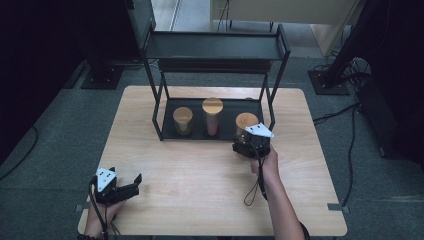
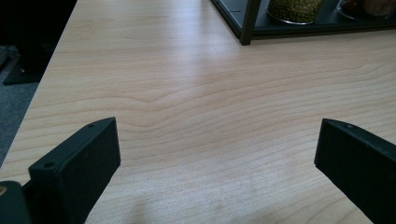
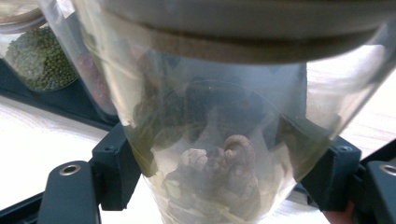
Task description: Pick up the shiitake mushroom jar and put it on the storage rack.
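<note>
Resting at the near-left corner of the table (image 1: 200, 200), the left gripper (image 1: 125, 186) lay low w/ its jaws spread wide and nothing between them; the left gripper view showed bare wood grain in the gap and the table's left edge beside the left jaw. The left hand (image 1: 97, 220) held it from below, cable trailing toward the table's near edge.

Farther in, on the right, the right hand (image 1: 267, 162) held the right gripper (image 1: 248, 145) up against the front of the rack (image 1: 217, 47), its grey plate on top and cable looping back along the forearm. Its jaws sat on either side of the right jar (image 3: 210, 140), a clear glass jar w/ a wood lid, and in the right gripper view both pads pressed on the glass, so it was pinching the jar. Contents looked like dark, curled dried pieces; can't tell what exactly.

The jar stood at the right end of the rack's lower shelf (image 1: 170, 107), just inside the front-right post. Left of it on the same shelf stood the mid jar (image 1: 212, 116), taller, w/ reddish contents, then the left jar (image 1: 182, 121), filled w/ small green beans. All three were apart from each other. The rack's top shelf sat above, toward the table's far edge.
</note>
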`<control>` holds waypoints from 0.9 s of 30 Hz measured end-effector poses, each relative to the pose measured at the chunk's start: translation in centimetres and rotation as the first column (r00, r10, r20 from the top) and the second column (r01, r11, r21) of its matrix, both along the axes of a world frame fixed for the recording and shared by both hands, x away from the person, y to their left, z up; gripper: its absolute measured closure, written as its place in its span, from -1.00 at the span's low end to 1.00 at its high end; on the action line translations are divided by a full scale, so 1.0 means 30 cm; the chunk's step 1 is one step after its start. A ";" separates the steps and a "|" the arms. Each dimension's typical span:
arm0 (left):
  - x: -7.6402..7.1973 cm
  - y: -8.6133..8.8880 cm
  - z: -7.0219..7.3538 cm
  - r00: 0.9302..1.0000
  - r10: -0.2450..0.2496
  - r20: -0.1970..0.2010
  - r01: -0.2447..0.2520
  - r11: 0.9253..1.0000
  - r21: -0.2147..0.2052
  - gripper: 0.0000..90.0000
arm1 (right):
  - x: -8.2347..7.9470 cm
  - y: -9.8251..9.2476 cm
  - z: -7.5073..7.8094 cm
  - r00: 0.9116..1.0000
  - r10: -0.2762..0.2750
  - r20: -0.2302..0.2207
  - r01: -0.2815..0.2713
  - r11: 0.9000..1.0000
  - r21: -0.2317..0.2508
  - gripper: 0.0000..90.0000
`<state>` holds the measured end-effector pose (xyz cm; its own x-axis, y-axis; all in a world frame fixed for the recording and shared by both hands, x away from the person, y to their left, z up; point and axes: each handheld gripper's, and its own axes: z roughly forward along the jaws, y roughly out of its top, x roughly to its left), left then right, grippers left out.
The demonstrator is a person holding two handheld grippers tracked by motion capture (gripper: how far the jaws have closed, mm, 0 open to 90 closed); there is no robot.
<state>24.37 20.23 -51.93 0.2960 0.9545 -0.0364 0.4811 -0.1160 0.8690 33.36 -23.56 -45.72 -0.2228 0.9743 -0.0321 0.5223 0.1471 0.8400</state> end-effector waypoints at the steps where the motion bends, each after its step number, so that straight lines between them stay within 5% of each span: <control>1: 0.000 0.000 0.000 1.000 0.000 0.000 0.000 1.000 0.000 -0.99 | 0.004 0.001 0.002 1.000 -0.002 -0.001 0.002 1.000 0.000 -0.44; 27: 0.000 0.003 0.000 1.000 0.001 0.001 -0.001 1.000 -0.011 -0.99 | 0.150 0.025 0.018 0.999 -0.038 -0.018 0.038 0.999 0.009 -0.44</control>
<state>24.36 20.31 -51.94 0.2949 0.9544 -0.0465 0.4803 -0.1060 0.8707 37.87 -22.81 -45.19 -0.1857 0.9824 -0.0193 0.5424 0.1189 0.8316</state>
